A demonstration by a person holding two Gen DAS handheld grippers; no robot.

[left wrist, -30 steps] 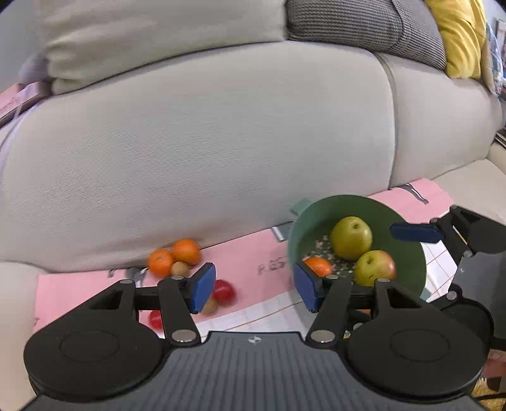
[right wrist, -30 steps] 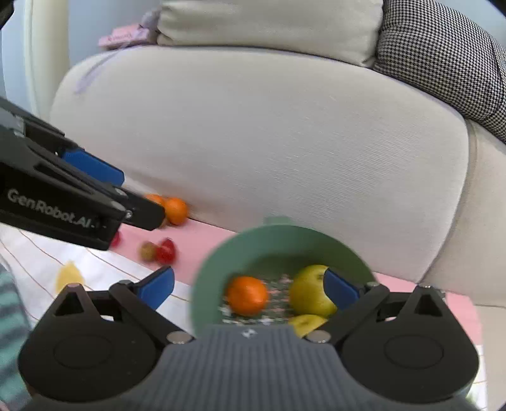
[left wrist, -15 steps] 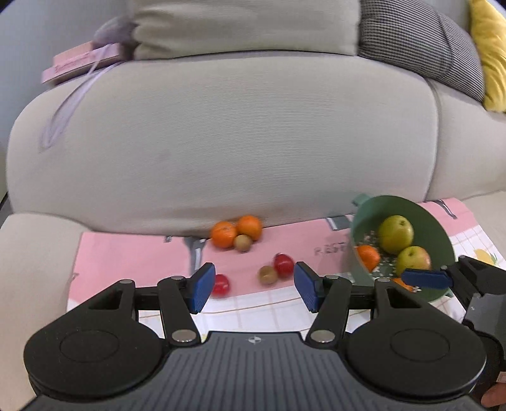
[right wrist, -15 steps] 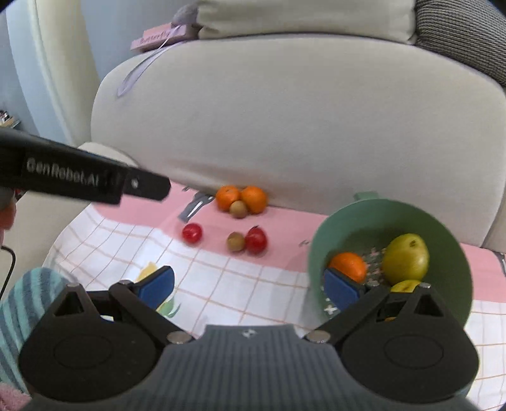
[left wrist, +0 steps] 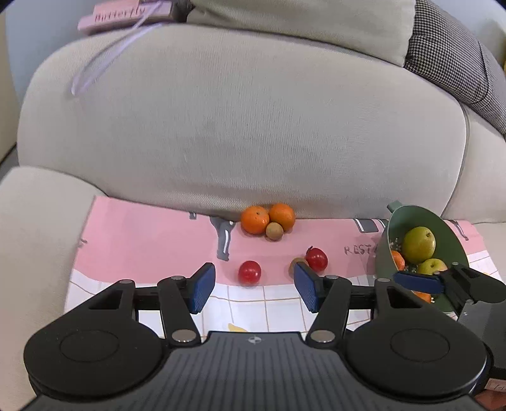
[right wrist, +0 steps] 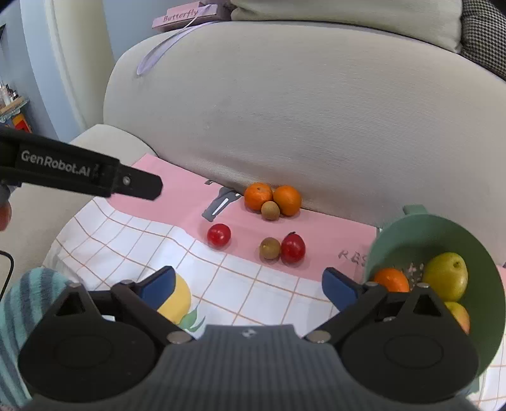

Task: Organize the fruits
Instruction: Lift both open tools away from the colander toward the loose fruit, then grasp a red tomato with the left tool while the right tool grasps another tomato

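Loose fruit lies on a pink and white checked cloth (left wrist: 142,237): two oranges (left wrist: 254,219) and a small brown fruit (left wrist: 274,230) against the sofa back, nearer a red fruit (left wrist: 249,272), plus another red one (left wrist: 316,259) with a brown one beside it. My left gripper (left wrist: 254,291) is open, empty, just short of the nearer red fruit. A tilted green bowl (right wrist: 411,218) at the right holds a pear (right wrist: 446,275), an orange and an apple. My right gripper (right wrist: 249,287) is open wide and empty, its right finger beside the bowl's rim.
The beige sofa backrest (left wrist: 237,126) rises right behind the fruit, with an armrest (left wrist: 38,221) on the left. A pink book (right wrist: 186,14) with a ribbon lies on top. A teal striped sleeve (right wrist: 25,303) shows at lower left. The left gripper's body (right wrist: 79,172) crosses the right wrist view.
Both grippers have moved left along the cloth. The green bowl slid from the middle of each view to the right edge, and the loose fruit came to the centre. Jaw openings look unchanged.
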